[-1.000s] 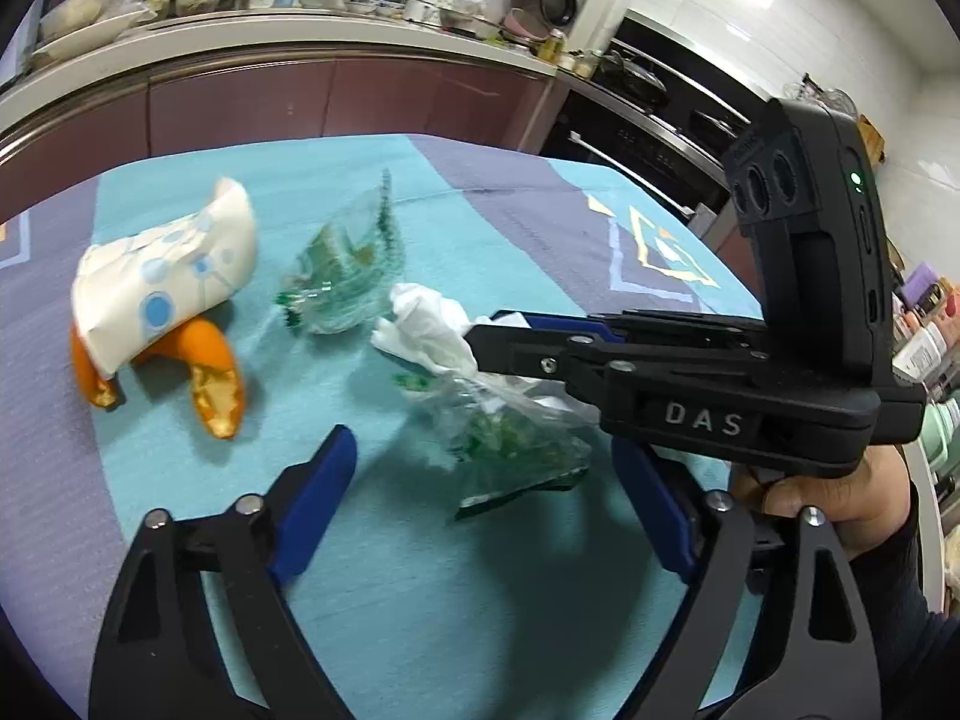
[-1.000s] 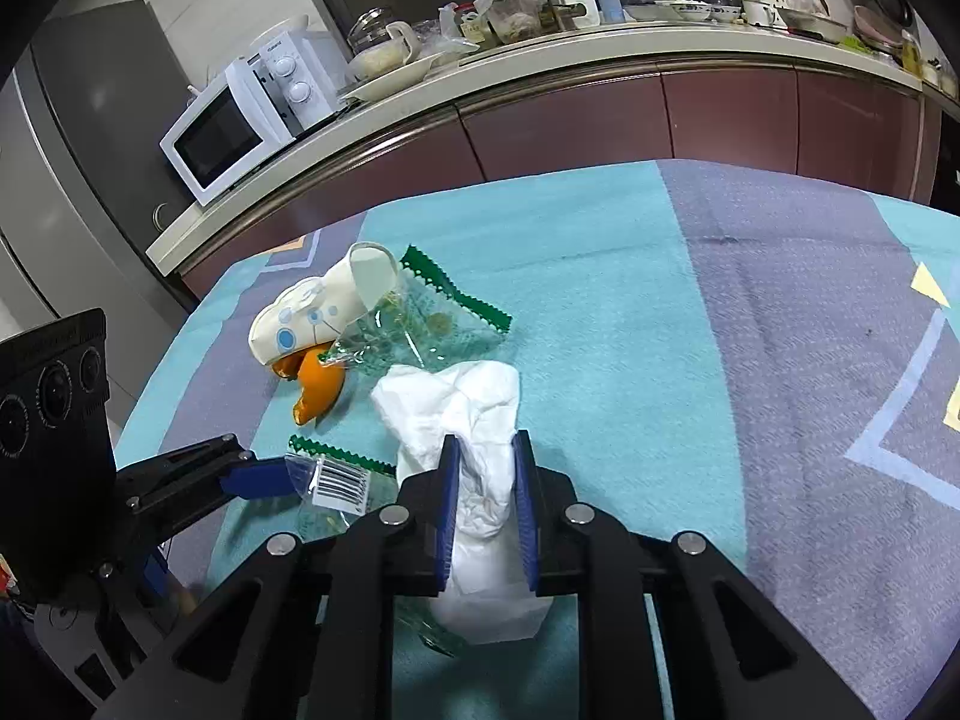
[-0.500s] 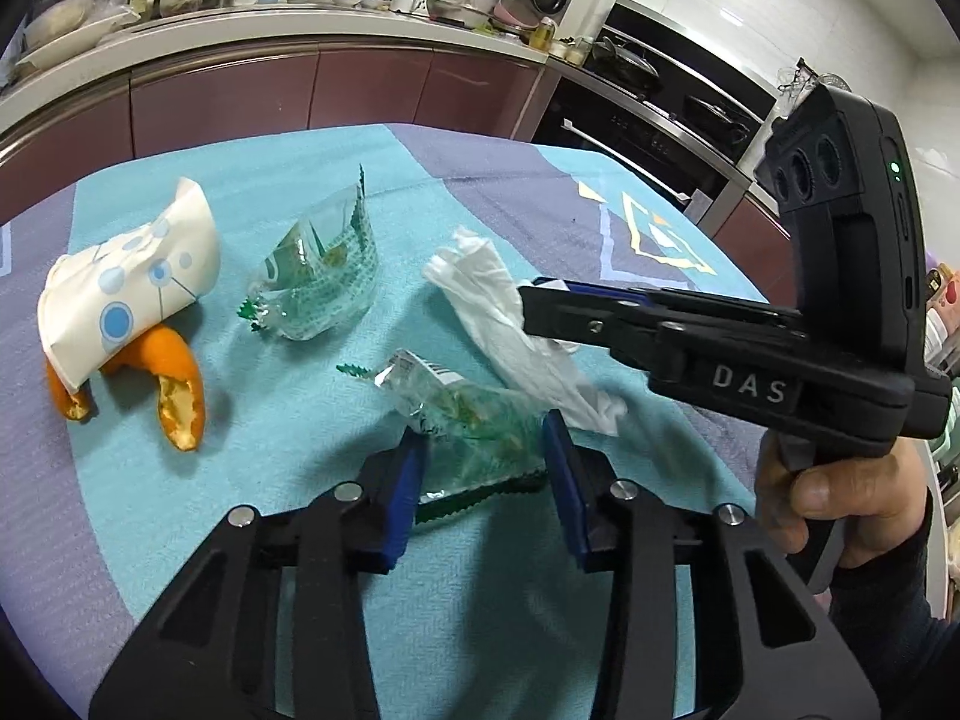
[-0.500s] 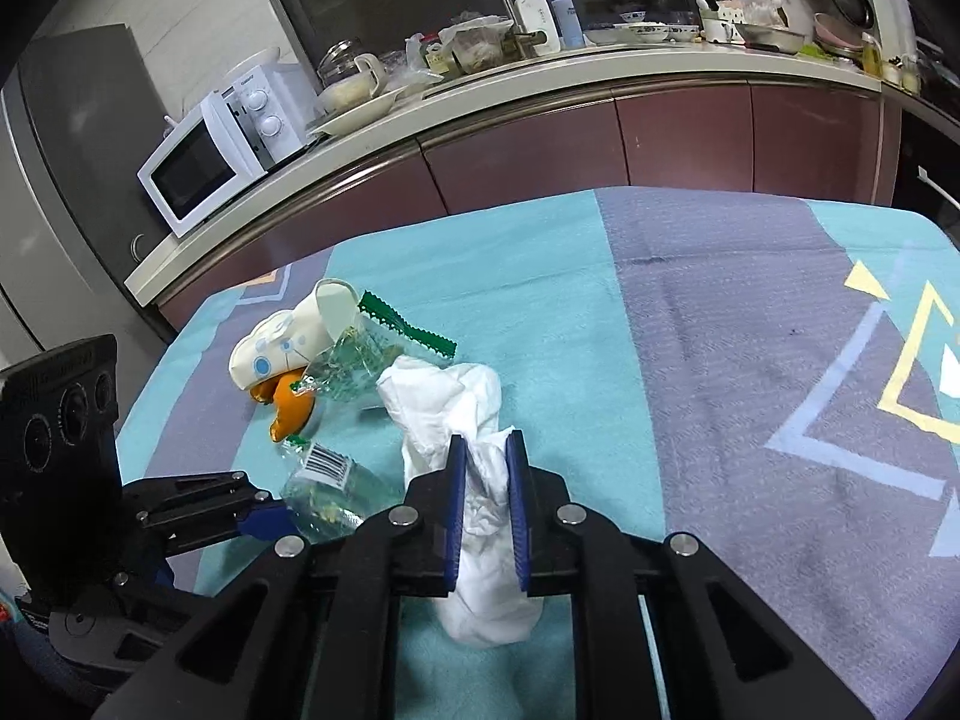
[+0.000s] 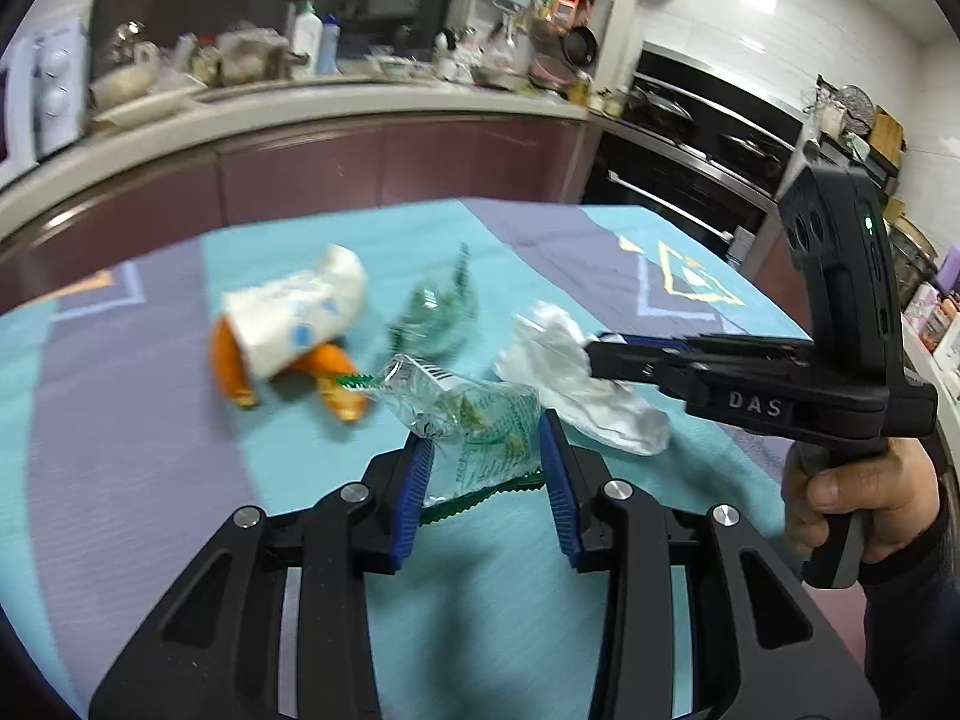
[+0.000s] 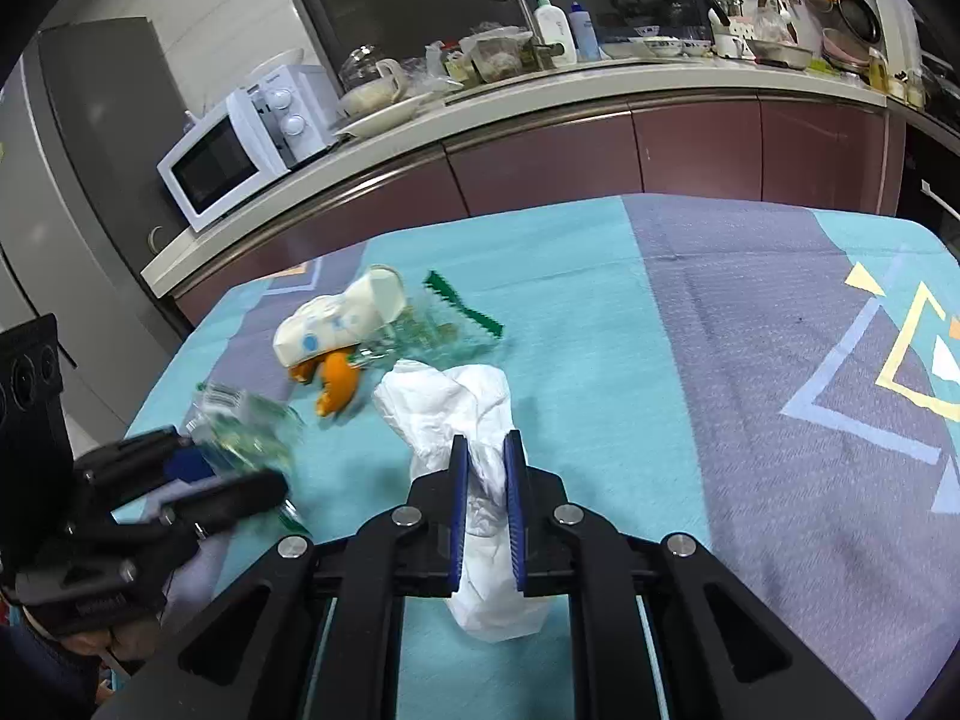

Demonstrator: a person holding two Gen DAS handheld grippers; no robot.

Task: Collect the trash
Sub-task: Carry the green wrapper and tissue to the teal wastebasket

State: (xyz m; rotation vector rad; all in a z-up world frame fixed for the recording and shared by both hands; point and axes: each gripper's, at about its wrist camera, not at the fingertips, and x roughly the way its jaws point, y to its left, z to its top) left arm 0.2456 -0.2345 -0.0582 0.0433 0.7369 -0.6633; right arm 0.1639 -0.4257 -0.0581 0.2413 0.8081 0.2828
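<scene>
My left gripper [image 5: 485, 438] is shut on a clear plastic wrapper with green print [image 5: 465, 414] and holds it above the cloth; it also shows in the right wrist view [image 6: 243, 429]. My right gripper [image 6: 485, 456] is shut on a crumpled white tissue [image 6: 462, 414], which hangs off the table; the tissue also shows in the left wrist view [image 5: 576, 384]. On the table lie a crushed white paper cup with blue dots [image 5: 294, 315], orange peel [image 5: 333, 372] beneath it, and a second clear green-edged wrapper [image 5: 435, 312].
The table has a teal and purple cloth [image 6: 690, 330]. A kitchen counter [image 6: 540, 90] with a microwave [image 6: 240, 150] and clutter runs behind it. An oven [image 5: 690, 162] stands at the far right.
My left gripper closed on the wrapper and has lifted it. My right gripper has raised the tissue with it. The cup, peel and other wrapper lie as before.
</scene>
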